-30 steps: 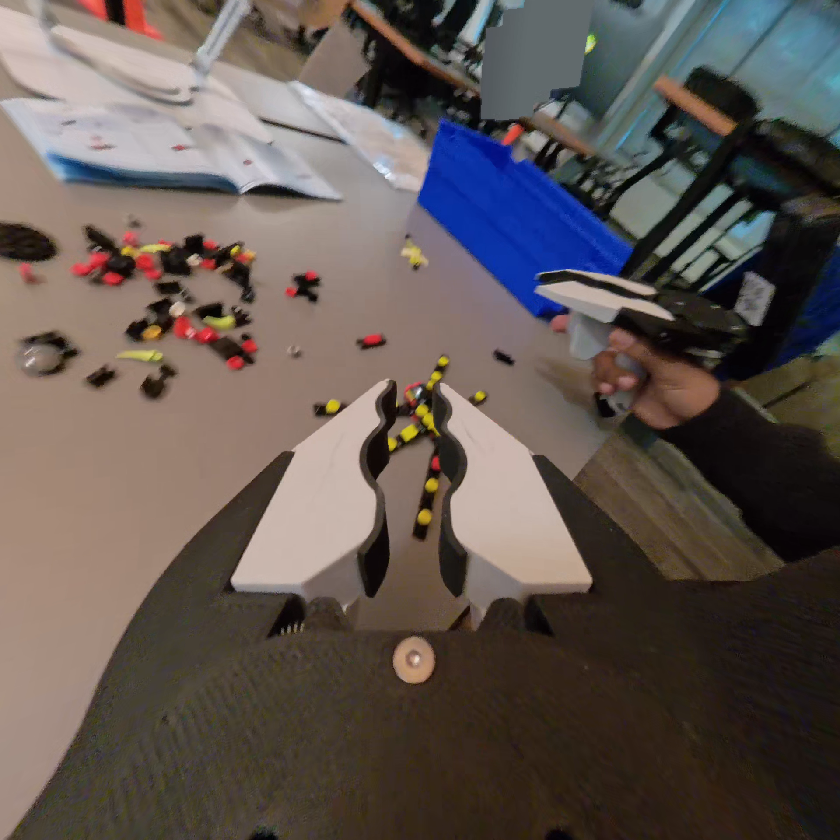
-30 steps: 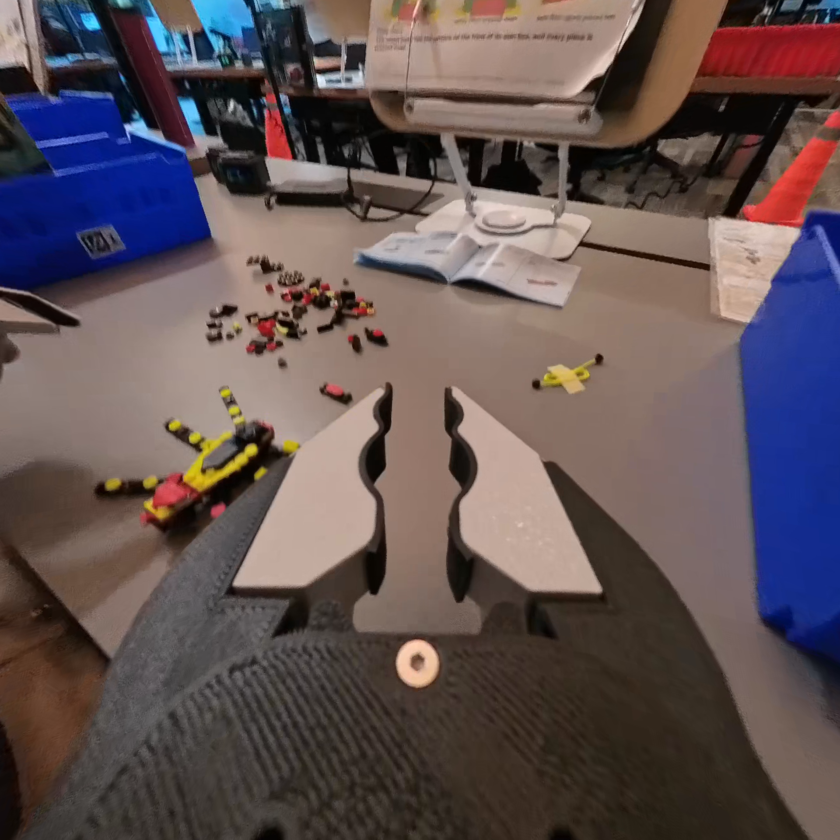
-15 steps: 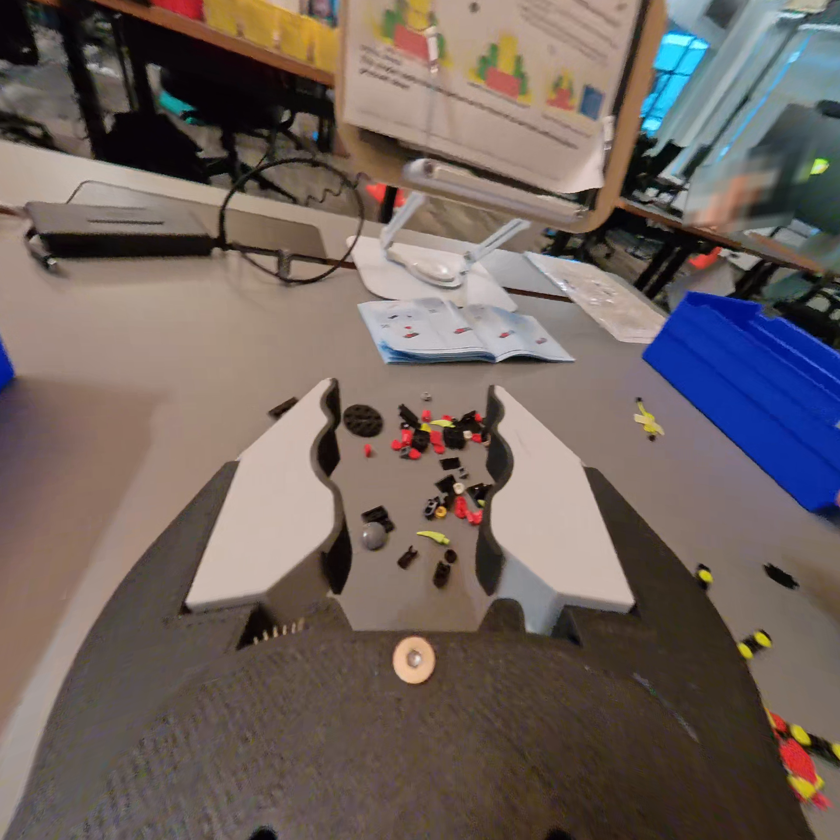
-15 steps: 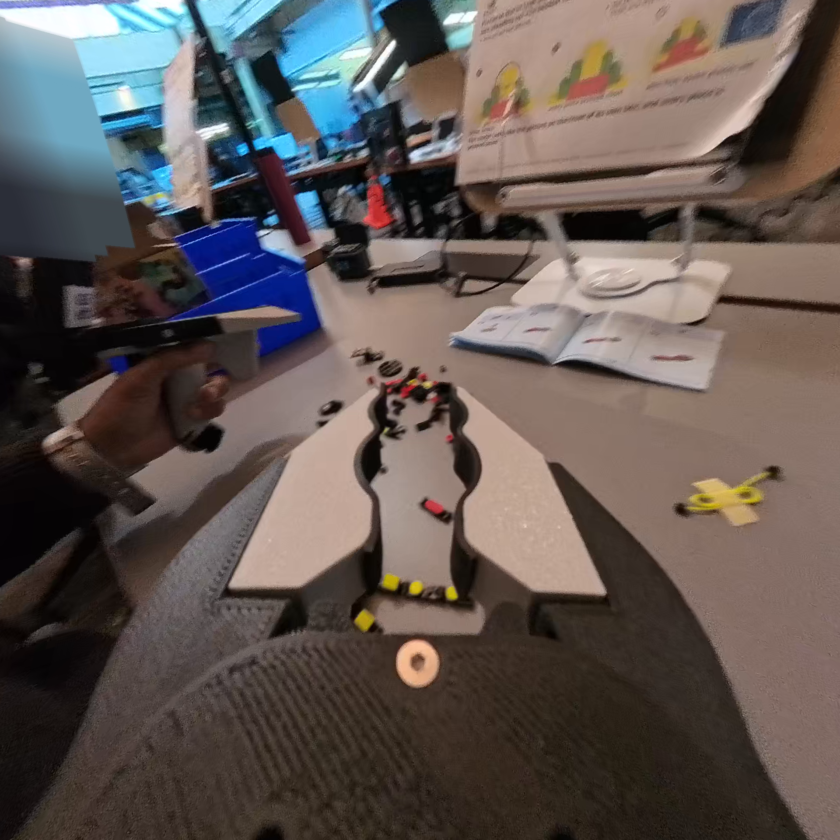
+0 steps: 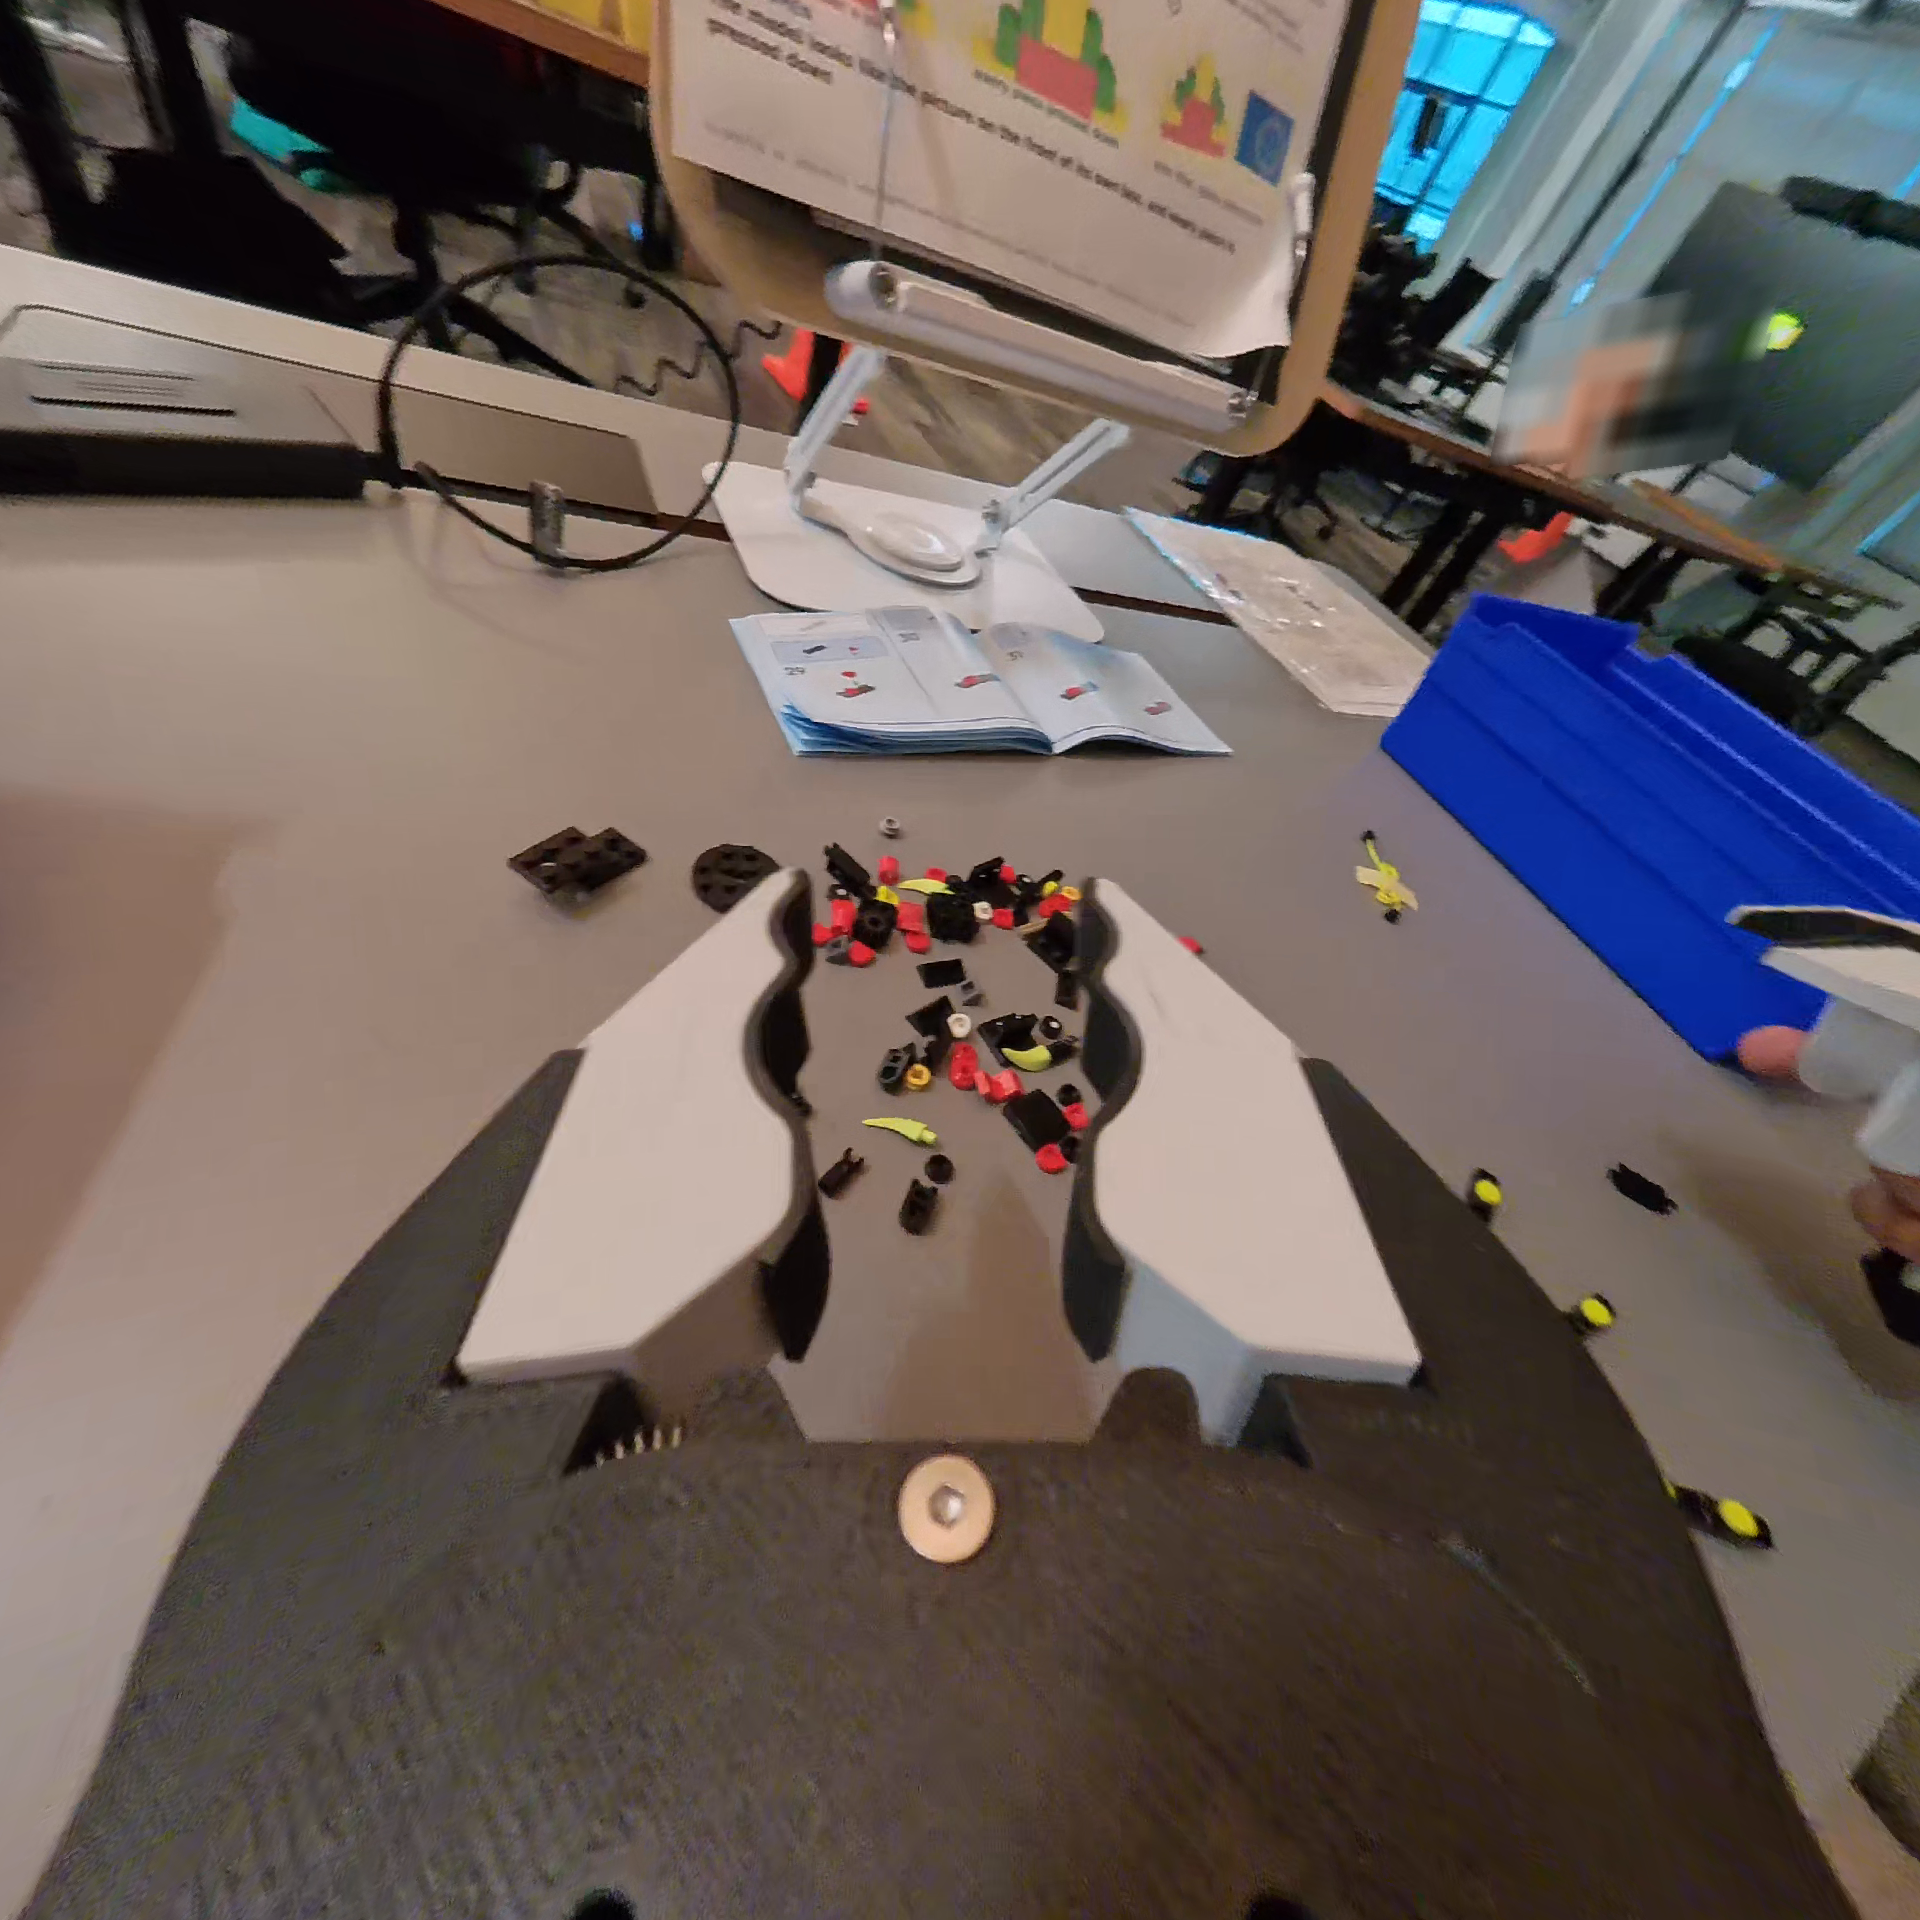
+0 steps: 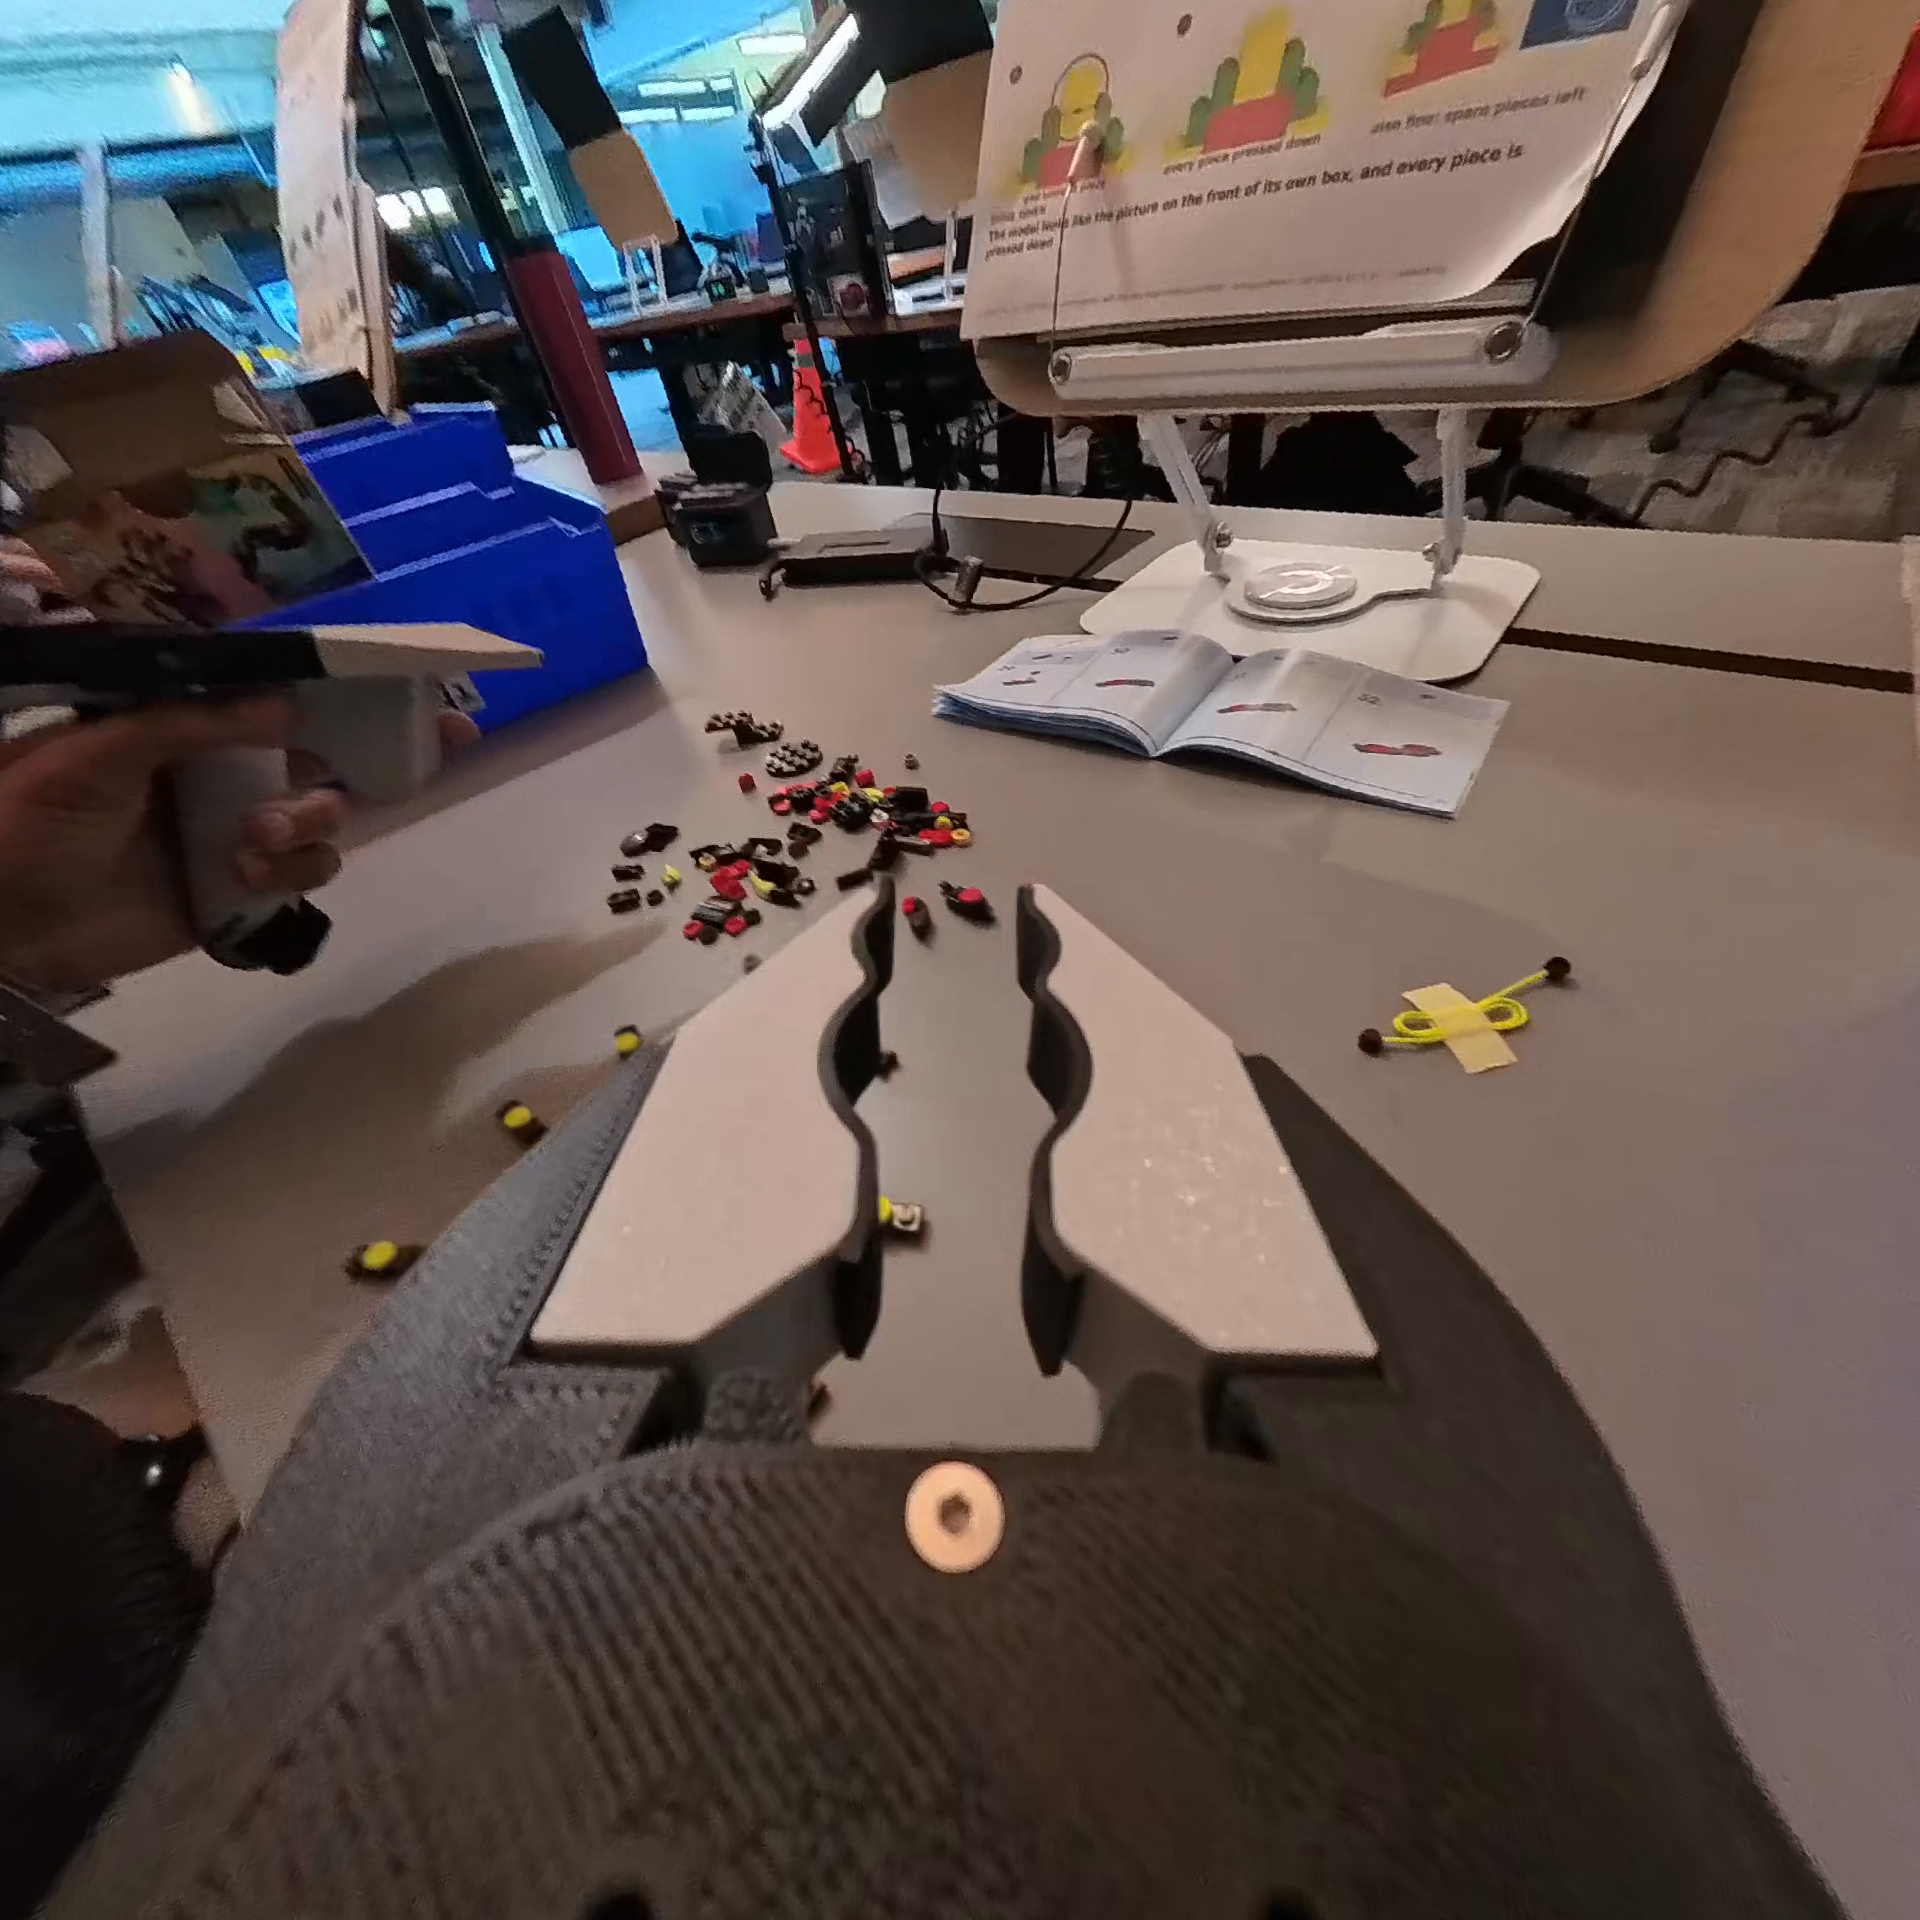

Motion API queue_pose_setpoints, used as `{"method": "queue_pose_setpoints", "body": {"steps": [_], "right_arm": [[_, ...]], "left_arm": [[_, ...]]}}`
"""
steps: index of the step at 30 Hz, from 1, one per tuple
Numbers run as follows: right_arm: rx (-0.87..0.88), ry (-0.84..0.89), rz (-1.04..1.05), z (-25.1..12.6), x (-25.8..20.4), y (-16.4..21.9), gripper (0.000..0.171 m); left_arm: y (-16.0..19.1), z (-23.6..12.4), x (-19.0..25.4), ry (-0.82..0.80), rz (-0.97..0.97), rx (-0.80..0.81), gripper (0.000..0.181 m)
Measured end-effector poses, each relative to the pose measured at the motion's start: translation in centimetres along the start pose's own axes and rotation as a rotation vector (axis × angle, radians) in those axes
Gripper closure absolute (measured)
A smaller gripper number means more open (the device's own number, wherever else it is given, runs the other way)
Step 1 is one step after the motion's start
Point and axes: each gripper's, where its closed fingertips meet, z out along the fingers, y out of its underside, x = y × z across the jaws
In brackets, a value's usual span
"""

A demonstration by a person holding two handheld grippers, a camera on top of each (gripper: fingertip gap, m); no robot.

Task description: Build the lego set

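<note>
A pile of small loose black, red and yellow lego pieces [image 5: 956,997] lies on the grey table [image 5: 312,831]. My left gripper [image 5: 943,891] hovers over it, open wide and empty, with the pile between its fingers. My right gripper [image 6: 956,896] is open and empty, its tips just short of the same pile [image 6: 831,831]. Black-and-yellow legs of the partly built model [image 6: 514,1117] stick out from under the right gripper and also show in the left wrist view [image 5: 1595,1311]. The rest of the model is hidden. The open instruction booklet [image 5: 977,686] lies behind the pile.
A blue bin [image 5: 1662,790] stands right, another [image 6: 478,582] left. A stand with a sheet [image 6: 1299,582] and a cable [image 5: 561,416] are at the back. A taped yellow string [image 6: 1455,1018] lies right. A black plate [image 5: 577,857] and black disc [image 5: 732,873] lie left of the pile. The tips of one gripper are about 25 cm away from the tips of the other. My left gripper's tips are some 15 cm from the partly built model [image 6: 514,1117].
My left gripper swung from the model to above the loose pile and opened wider. My right gripper moved over the model, turned toward the pile and stayed open.
</note>
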Motion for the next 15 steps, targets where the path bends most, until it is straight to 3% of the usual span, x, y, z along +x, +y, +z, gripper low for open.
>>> {"method": "queue_pose_setpoints", "body": {"steps": [7,15], "right_arm": [[-0.103,0.079,-0.201,0.9,1.6,1.9,0.155],[-0.073,0.038,-0.174,2.5,1.0,1.0,0.156]], "left_arm": [[-0.3,0.6,-0.8,0.000,-0.010,0.011,0.162],[-1.2,2.1,-1.0,0.020,-0.003,0.006,0.163]]}}
